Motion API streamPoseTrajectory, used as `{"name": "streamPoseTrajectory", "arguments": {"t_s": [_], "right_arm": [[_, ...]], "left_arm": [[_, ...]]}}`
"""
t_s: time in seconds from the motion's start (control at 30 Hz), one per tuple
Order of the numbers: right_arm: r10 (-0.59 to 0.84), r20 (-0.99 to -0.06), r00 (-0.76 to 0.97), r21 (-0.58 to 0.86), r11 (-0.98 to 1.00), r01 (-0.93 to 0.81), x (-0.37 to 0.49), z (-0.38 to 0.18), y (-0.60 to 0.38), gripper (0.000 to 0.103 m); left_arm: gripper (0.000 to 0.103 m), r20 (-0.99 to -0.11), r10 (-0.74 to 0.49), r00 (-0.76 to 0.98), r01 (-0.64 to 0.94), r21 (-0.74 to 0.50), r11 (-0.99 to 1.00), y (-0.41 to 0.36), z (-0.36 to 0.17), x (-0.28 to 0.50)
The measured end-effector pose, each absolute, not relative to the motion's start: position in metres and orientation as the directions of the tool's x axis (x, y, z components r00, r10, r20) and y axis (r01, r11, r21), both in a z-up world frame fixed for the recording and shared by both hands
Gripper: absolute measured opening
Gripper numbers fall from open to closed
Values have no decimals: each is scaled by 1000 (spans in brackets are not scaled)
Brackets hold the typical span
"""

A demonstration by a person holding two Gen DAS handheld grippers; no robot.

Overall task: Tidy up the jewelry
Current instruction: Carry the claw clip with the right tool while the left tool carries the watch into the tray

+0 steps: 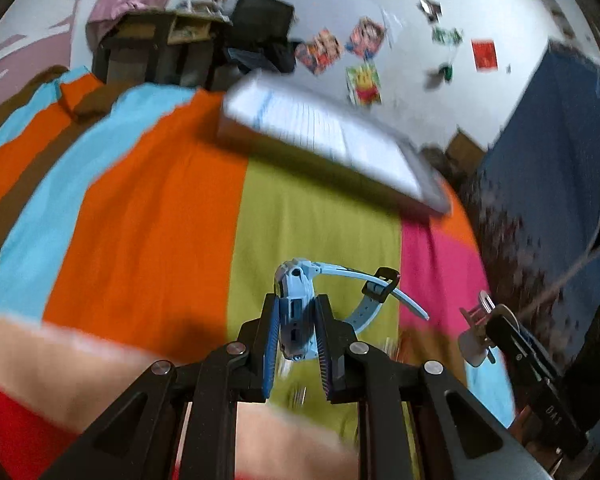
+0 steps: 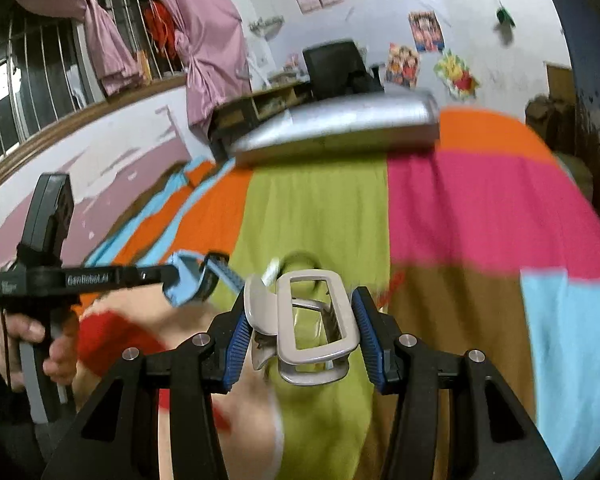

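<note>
My left gripper (image 1: 296, 328) clamped the blue watch (image 1: 294, 312), my right gripper (image 2: 300, 328) pinched the grey hair claw (image 2: 312, 320) above the striped bedspread (image 2: 480, 208)

Dim indoor light, motion blur throughout, fisheye-bent dark edges.

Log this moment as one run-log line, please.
left gripper: shut on blue watch | right gripper: shut on hair claw clip | grey box: on bedspread
</note>
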State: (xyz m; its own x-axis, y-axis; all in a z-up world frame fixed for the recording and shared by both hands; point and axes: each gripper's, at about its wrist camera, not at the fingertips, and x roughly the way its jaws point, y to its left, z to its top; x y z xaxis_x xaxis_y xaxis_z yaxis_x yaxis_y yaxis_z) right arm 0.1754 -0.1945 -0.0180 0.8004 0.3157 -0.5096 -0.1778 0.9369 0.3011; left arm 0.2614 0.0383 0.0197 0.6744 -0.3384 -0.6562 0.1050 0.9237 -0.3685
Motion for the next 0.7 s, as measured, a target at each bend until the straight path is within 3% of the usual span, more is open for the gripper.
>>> {"name": "streamPoseTrajectory", "arguments": {"t_s": [0.17,0.37,0.7], "right_arm": [[280,-425,861,250,950,-186,243,30,-204,44],[248,-375,893,251,955,-159,339,67,-213,44],[267,-409,872,335,933,-129,453,37,-197,44]], "left_arm": [[16,-570,-304,763,107,-353,929,34,58,333],[17,-527,-286,801,105,-346,932,25,69,411],[17,-608,-256,751,53,-331,942,28,23,473]]}}
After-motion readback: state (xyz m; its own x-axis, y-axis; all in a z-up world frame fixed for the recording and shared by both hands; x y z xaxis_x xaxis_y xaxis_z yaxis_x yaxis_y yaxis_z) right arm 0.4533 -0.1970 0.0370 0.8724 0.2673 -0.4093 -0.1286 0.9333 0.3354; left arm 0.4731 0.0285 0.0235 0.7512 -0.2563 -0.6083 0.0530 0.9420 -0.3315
